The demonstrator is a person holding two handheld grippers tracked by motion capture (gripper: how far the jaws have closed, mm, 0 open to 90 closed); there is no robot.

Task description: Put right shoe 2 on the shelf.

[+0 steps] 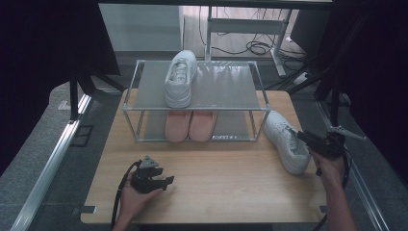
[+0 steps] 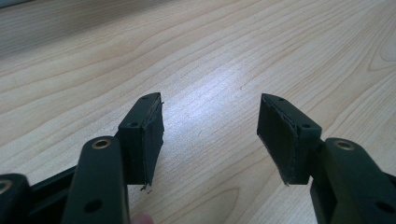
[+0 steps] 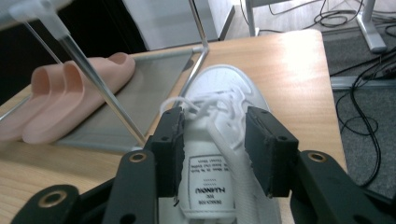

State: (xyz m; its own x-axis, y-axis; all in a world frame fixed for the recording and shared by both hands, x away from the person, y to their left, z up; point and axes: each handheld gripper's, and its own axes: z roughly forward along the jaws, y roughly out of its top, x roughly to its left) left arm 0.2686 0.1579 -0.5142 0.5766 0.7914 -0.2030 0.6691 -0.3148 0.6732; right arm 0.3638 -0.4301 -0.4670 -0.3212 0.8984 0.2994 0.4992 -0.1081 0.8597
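Where grippers work: two white sneakers, two pink slippers.

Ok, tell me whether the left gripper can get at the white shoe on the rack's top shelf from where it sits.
Probably yes. The left gripper is open and empty over bare table, and the white shoe sits on the rack's open top shelf, with nothing above it. It would need a forward reach.

Wooden table, metal shoe rack, pink slippers on lower shelf, white sneaker up top, floor cables.
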